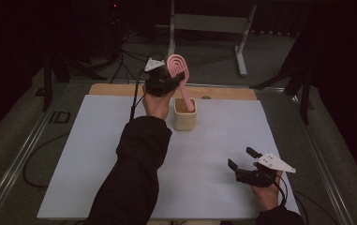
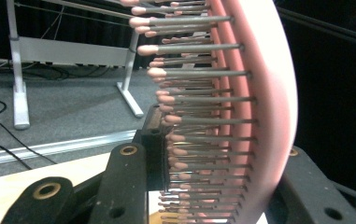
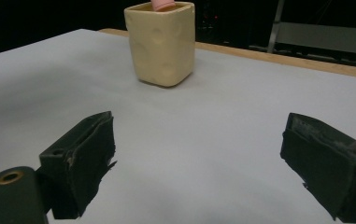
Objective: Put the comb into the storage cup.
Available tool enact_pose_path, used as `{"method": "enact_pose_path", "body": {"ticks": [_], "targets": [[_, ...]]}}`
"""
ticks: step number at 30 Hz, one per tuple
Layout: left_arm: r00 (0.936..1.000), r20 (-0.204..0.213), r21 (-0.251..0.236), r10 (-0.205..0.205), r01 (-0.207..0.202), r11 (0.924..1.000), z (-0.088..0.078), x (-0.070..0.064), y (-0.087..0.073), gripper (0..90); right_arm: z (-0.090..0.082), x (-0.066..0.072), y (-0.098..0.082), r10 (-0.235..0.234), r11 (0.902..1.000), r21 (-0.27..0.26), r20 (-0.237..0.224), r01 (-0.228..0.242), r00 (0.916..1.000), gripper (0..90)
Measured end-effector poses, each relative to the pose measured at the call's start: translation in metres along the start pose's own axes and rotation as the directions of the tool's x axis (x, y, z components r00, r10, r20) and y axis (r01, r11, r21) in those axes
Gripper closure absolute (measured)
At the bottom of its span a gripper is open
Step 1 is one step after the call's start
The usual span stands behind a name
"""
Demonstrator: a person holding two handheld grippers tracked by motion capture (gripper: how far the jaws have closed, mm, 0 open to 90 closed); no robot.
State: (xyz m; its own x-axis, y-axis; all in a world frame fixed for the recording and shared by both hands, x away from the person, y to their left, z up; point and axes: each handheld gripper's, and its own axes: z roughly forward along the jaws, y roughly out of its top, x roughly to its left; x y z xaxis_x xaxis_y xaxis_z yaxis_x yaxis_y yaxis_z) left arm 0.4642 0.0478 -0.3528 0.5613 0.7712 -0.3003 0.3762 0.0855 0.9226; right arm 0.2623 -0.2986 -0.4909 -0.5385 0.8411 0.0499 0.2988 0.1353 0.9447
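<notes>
Left gripper (image 1: 164, 77): jaws clamped on the head of a pink hairbrush (image 1: 178, 65), raised at the table's far side | Hairbrush: tilted, handle end down inside the cream cup (image 1: 185, 115) at far centre of the white table (image 1: 82, 159) | Right gripper (image 1: 244, 158): jaws wide apart, holding nothing, near right, well apart from the cup.
</notes>
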Motion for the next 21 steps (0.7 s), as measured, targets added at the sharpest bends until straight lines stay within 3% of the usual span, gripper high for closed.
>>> {"method": "enact_pose_path", "body": {"ticks": [21], "targets": [[1.0,-0.006,0.031,0.004,-0.004,0.9995,0.005,0.0,-0.012,64.4,0.0,0.0,0.0,-0.004,1.0,-0.001,-0.003,0.004,1.0,9.6]]}}
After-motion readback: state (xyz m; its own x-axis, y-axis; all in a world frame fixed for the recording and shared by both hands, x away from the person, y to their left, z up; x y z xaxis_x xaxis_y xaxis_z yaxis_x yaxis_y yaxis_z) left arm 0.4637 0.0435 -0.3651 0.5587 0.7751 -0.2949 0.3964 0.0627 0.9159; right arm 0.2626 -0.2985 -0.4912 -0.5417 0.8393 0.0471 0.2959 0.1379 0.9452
